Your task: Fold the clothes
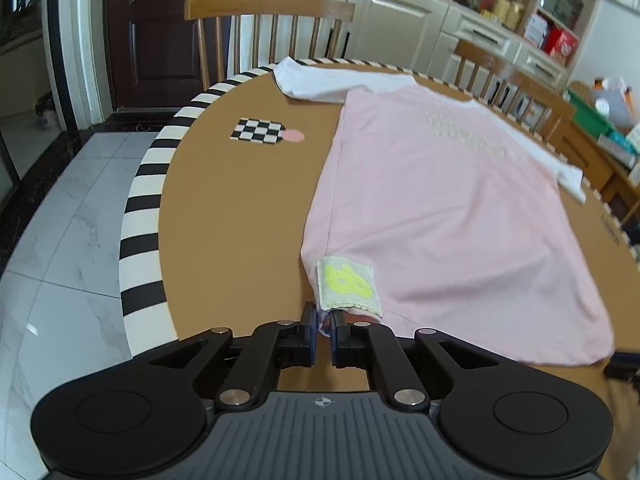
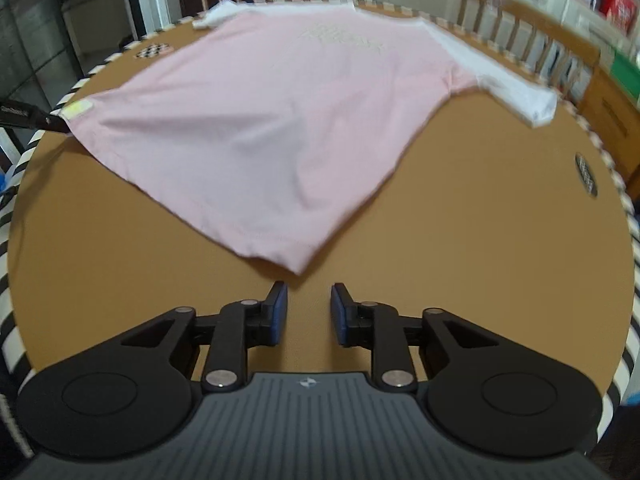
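Note:
A pink T-shirt (image 1: 448, 208) with white sleeves lies spread flat on the round brown table (image 1: 240, 216). My left gripper (image 1: 323, 334) is shut on the shirt's near hem corner, just below a pale patch with yellow letters (image 1: 349, 283). In the right wrist view the same pink shirt (image 2: 288, 112) fills the far half of the table. My right gripper (image 2: 308, 308) stands open just short of the shirt's other hem corner (image 2: 294, 266), with nothing between its fingers. The left gripper's dark tip (image 2: 44, 120) shows at the left edge, at the patch corner.
A checkered marker with a pink dot (image 1: 262, 132) lies on the table left of the shirt. The table rim (image 1: 140, 232) is striped black and white. Wooden chairs (image 1: 272, 28) stand behind the table, and shelves (image 1: 520, 12) with jars and boxes fill the back right. A dark oval label (image 2: 586, 174) sits near the table's right edge.

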Available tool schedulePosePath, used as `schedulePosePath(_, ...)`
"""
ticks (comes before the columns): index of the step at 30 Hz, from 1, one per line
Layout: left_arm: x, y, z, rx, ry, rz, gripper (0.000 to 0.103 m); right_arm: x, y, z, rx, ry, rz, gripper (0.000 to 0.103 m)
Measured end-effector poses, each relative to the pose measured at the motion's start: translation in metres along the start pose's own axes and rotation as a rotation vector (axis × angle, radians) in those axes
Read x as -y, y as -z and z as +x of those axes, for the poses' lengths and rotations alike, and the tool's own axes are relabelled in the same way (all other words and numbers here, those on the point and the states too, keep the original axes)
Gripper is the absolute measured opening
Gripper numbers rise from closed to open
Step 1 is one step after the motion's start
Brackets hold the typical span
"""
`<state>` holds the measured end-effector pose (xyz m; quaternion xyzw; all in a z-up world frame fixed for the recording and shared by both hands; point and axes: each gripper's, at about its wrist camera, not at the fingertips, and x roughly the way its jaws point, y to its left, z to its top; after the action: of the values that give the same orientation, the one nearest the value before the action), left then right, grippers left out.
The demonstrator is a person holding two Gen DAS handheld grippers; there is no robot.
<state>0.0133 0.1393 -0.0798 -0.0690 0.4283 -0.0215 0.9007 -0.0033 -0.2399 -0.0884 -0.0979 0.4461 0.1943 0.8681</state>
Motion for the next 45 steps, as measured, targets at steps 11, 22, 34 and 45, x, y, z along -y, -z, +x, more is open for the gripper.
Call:
schedulePosePath(11, -0.002, -0.002, 0.010, 0.042, -0.033, -0.003, 0.012, 0.009, -0.019, 0.004, 0.155, 0.071, 0.126, 0.045)
schedulePosePath(22, 0.001, -0.005, 0.015, 0.065, -0.010, -0.024, 0.016, 0.008, -0.020, 0.027, 0.158, 0.138, 0.342, 0.039)
schedulePosePath(34, 0.003, -0.018, 0.003, 0.198, -0.042, -0.008, 0.002, 0.026, -0.037, -0.027, 0.245, 0.202, 0.355, 0.002)
schedulePosePath(45, 0.005, -0.070, -0.041, 0.188, 0.022, -0.005, 0.002, 0.047, -0.084, -0.069, 0.181, 0.315, 0.123, 0.002)
